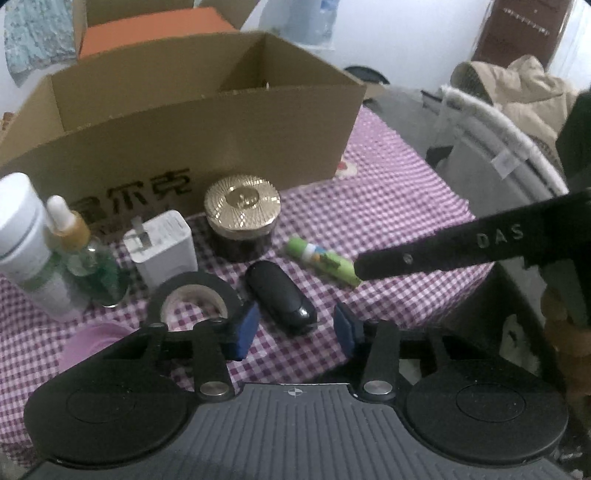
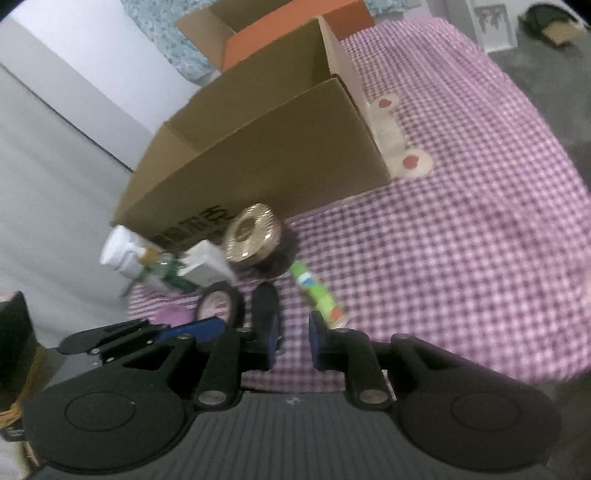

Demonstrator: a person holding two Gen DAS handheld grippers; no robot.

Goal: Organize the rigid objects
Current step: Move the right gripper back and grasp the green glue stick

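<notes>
Our left gripper (image 1: 295, 326) hangs released above the black case (image 1: 282, 297); our right gripper (image 2: 293, 341) hangs released beside the green tube (image 2: 317, 295).

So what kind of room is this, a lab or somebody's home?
Most likely a home: a checked tablecloth, toiletries such as a dropper bottle beside a cardboard box, and a coat draped behind.

A purple-and-white checked tablecloth (image 1: 388, 206) is covering the table, while a beige jacket (image 1: 524, 92) is lying heaped over a white chair back (image 1: 491, 129) beside it, and patterned teal fabric (image 1: 37, 33) is hanging against the wall behind
</notes>
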